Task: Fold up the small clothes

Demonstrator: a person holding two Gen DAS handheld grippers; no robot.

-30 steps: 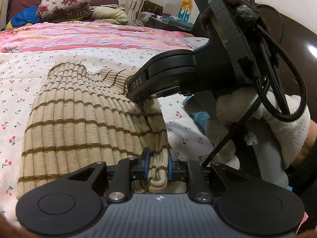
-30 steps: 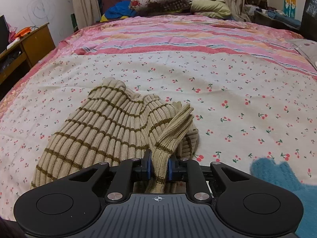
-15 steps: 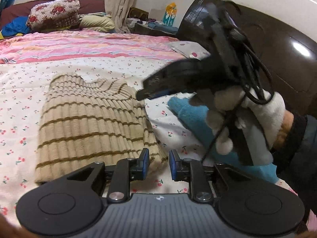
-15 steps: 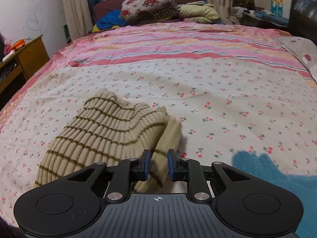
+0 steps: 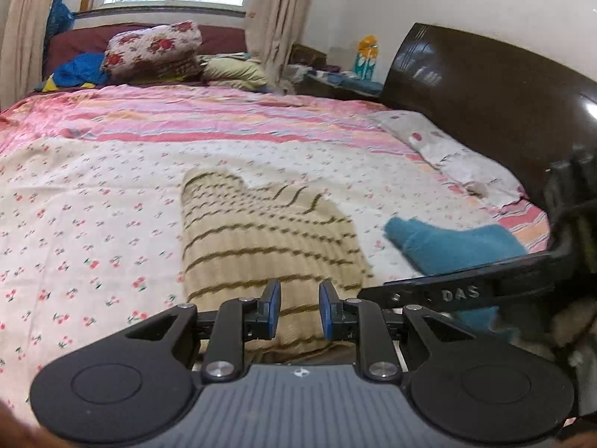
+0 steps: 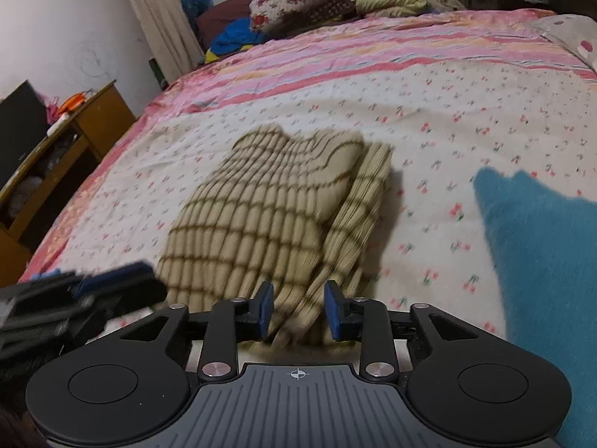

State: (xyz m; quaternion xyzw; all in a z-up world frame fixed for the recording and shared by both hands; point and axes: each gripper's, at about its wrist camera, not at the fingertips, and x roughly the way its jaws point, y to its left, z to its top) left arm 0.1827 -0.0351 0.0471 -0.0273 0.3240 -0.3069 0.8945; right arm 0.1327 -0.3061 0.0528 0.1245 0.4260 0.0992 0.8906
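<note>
Looking along our left gripper [image 5: 297, 310], we see its jaws a little apart with nothing pressed between them; the folded beige striped sweater [image 5: 268, 231] lies flat on the bed [image 5: 93, 205] just beyond and under the blue pads. Our right gripper [image 6: 297, 311] has its jaws just opening, and the sweater's near edge shows in the gap, but the pads do not press it. A teal garment [image 6: 541, 254] lies on the bed to the right of the sweater, apart from it.
</note>
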